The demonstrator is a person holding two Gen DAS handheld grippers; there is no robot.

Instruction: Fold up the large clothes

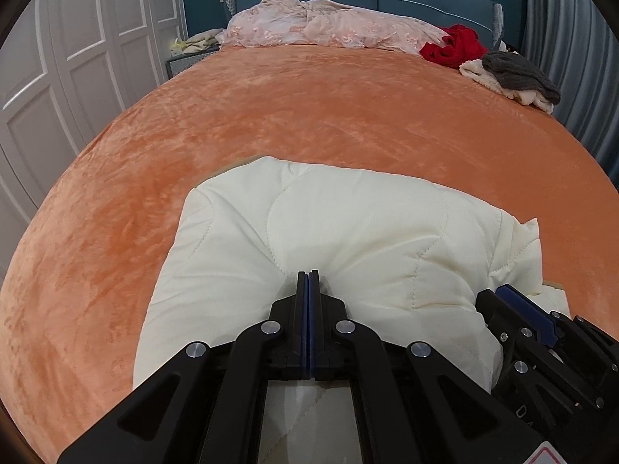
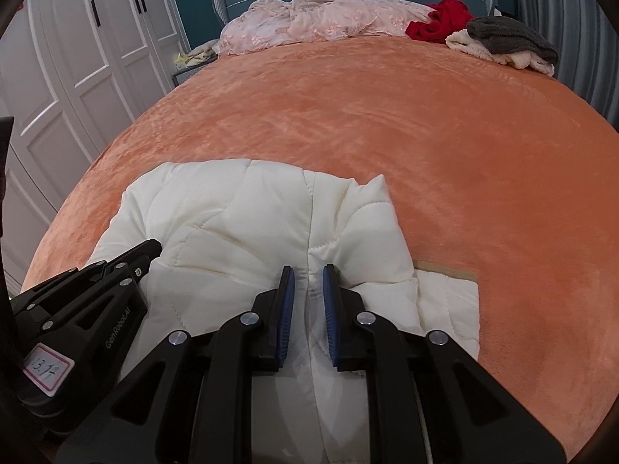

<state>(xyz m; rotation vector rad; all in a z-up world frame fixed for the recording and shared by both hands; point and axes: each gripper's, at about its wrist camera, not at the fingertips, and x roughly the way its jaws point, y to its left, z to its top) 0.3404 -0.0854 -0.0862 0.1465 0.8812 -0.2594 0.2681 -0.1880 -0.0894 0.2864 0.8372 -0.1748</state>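
A white quilted garment lies bunched on the orange bedspread near the front edge. My left gripper is shut, its tips pressed into the fabric, which puckers toward them. My right gripper is shut on a raised seam ridge of the same garment, which fills the narrow gap between its blue pads. The two grippers sit side by side: the right gripper shows at the lower right of the left wrist view. In the right wrist view the left gripper shows at the lower left.
At the head of the bed lie a pink lace cover, a red garment and a grey and cream pile. White wardrobe doors stand to the left. A grey curtain hangs on the right.
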